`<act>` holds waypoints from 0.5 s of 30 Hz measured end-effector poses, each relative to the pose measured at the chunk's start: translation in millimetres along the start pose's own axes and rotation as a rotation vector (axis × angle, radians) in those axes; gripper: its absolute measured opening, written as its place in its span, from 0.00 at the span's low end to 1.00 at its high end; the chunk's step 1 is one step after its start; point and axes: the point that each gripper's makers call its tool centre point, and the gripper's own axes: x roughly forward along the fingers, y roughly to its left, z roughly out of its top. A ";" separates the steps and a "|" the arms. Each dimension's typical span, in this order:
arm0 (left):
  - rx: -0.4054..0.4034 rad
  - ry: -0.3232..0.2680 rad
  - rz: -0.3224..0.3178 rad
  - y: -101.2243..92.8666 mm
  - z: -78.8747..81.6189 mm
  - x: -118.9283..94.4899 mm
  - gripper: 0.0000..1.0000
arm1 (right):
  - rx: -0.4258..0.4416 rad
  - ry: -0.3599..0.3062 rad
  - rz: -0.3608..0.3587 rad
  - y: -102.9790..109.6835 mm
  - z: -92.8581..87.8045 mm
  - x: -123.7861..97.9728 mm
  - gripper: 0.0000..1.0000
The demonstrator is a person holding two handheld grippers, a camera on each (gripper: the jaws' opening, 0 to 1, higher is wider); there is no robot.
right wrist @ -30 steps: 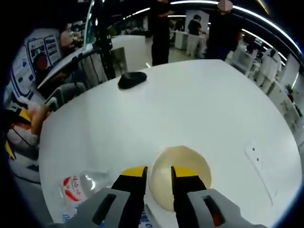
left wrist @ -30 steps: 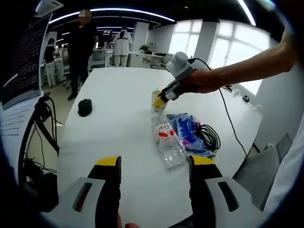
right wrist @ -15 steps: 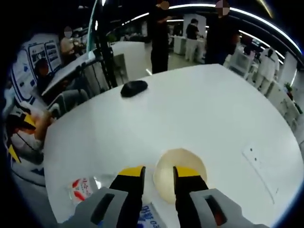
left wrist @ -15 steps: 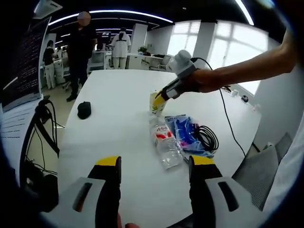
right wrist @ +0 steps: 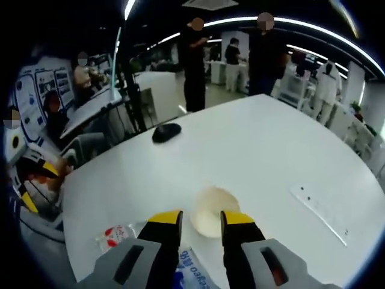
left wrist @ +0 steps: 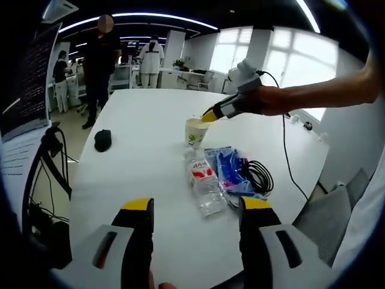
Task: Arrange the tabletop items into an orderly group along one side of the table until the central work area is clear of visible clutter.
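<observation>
A pale paper cup stands upright on the white table, just beyond a clear plastic bottle lying on its side. A blue packet and a coiled black cable lie right of the bottle. My right gripper, held by a hand, hovers just above the cup's rim. In the right gripper view that gripper has a narrow gap between its jaws, nothing in it, and the cup sits below. My left gripper is wide open over the near table edge.
A black mouse lies alone at the table's left side, seen also as the mouse. A flat white strip rests toward the right. Cables and a stand hang off the left edge. People stand beyond the far end.
The right gripper had the cup's rim between its jaws; the cup now stands upright, let go, and the gripper has risen up and back from it. The left gripper stays put.
</observation>
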 end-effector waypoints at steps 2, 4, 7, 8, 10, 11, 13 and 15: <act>0.001 0.001 -0.003 -2.9 1.2 1.4 0.55 | 0.004 -0.014 -0.010 -2.8 0.8 -8.3 0.25; 0.000 0.001 -0.008 -3.4 2.3 2.4 0.55 | 0.017 -0.039 -0.025 -10.3 -1.1 -17.3 0.25; 0.003 0.003 -0.013 -8.7 3.4 5.4 0.55 | 0.024 -0.060 -0.047 -17.8 -3.3 -34.0 0.26; 0.004 0.004 -0.017 -11.1 4.6 6.9 0.55 | 0.029 -0.071 -0.055 -20.6 -3.3 -42.5 0.26; 0.003 0.004 -0.021 -11.7 5.4 8.8 0.55 | 0.034 -0.095 -0.079 -20.2 -2.7 -63.8 0.27; 0.004 0.005 -0.024 -13.9 5.8 10.2 0.55 | 0.039 -0.103 -0.087 -25.8 -4.6 -66.0 0.27; 0.006 0.007 -0.028 -18.0 6.4 13.2 0.55 | 0.041 -0.123 -0.105 -30.0 -5.7 -79.8 0.28; 0.008 0.008 -0.031 -20.3 7.4 15.3 0.55 | 0.048 -0.140 -0.122 -30.4 -7.8 -97.9 0.28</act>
